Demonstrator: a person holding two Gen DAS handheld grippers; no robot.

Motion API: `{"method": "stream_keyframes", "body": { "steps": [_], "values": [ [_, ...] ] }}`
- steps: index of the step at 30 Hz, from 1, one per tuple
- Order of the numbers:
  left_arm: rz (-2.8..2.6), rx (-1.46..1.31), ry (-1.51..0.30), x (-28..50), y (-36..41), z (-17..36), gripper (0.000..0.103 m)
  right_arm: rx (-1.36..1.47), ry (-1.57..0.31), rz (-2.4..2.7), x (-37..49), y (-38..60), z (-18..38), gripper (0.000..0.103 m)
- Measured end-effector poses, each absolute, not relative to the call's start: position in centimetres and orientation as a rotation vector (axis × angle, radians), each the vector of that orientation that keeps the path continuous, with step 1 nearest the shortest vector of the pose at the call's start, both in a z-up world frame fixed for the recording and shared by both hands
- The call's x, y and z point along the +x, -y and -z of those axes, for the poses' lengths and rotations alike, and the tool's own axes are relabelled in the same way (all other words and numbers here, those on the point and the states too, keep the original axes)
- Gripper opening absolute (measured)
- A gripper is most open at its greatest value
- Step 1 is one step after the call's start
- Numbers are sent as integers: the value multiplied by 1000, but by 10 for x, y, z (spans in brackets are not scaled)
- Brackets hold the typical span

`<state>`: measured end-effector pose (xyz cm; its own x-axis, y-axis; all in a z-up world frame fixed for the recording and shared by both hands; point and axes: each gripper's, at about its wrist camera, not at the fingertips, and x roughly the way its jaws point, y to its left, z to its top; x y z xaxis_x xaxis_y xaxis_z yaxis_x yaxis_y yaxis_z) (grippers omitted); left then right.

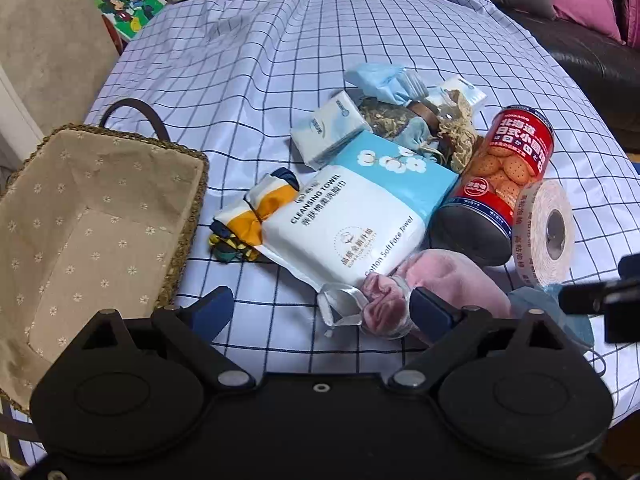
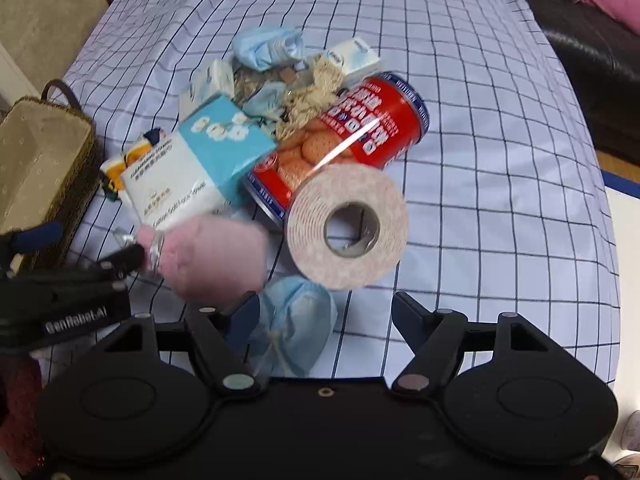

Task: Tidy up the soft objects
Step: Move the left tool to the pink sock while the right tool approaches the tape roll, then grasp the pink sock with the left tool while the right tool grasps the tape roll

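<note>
Pink plush, one soft bundle [image 1: 404, 292] partly wrapped in clear film, is seen at the lower centre of the left wrist view, just ahead of the left gripper [image 1: 322, 308], whose two blue-tipped fingers are spread wide with nothing between them. One lined wicker basket [image 1: 192, 200] is seen at the left edge, and one cleansing towel pack [image 1: 352, 216], two small tissue packs, one red biscuit can [image 1: 504, 176] and one tape roll [image 1: 548, 232] are counted on the checked cloth [image 1: 248, 80]. In the right wrist view the right gripper [image 2: 326, 314] is likewise held wide open above one crumpled blue mask [image 2: 298, 316] at the lower centre.
</note>
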<state>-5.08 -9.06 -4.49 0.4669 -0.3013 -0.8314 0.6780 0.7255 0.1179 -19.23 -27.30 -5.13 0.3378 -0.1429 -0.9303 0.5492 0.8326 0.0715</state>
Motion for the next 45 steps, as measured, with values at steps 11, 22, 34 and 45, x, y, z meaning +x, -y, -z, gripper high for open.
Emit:
{"method": "stream_keyframes", "body": {
  "steps": [11, 22, 34, 45],
  "values": [
    [683, 500, -901, -61, 103, 51, 92, 502, -1062, 561, -181, 299, 50, 81],
    [777, 513, -910, -76, 116, 55, 93, 419, -1046, 604, -154, 310, 83, 92],
    [769, 509, -970, -78, 143, 69, 96, 403, -1046, 535, -147, 313, 92, 94],
    [768, 526, -971, -81, 150, 74, 96, 429, -1063, 439, -151, 316, 87, 63]
  ]
}}
